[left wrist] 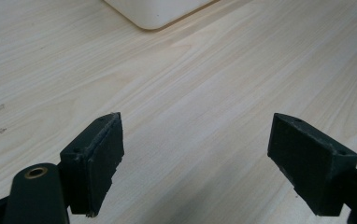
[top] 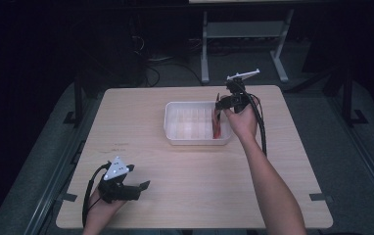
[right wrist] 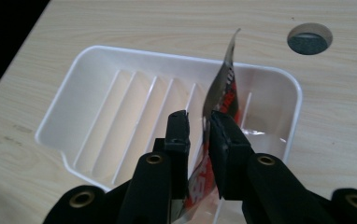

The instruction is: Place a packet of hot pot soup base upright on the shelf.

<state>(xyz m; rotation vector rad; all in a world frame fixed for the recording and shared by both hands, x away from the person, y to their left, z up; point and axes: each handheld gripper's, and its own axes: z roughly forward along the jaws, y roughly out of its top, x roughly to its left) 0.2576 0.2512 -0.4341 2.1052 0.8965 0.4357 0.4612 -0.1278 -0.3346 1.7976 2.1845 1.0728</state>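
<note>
Left gripper (top: 143, 185): a hand is holding it low over the near left part of the tabletop (top: 185, 166); its fingers (left wrist: 95, 158) are standing wide apart, released, with bare wood between them.

Left gripper view: the two black pads are rising from the bottom edge, and a white corner of the tray is peeking in at the top.

Tabletop: pale wood grain is running across it, and a round cable hole (right wrist: 309, 38) is sitting beyond the tray in the right gripper view.

Right arm: a bare forearm is reaching from the near right edge toward the middle of the tabletop.

Right gripper (top: 220, 104): it is hovering at the right end of the tray, pointing down into it; its fingers (right wrist: 227, 140) are parted a little, one on each side of the packet. One pad is lying against the packet, the other is standing slightly off it, so the grip is loosened rather than clenched.

Red and silver packet (right wrist: 223, 91): it is standing on edge in the right end of the tray, its thin top edge curling upward above the rim; printed lettering is too small to read.

White plastic tray (top: 175, 128): it is sitting near the centre of the tabletop, with raised ribs dividing its floor into narrow slots.
</note>
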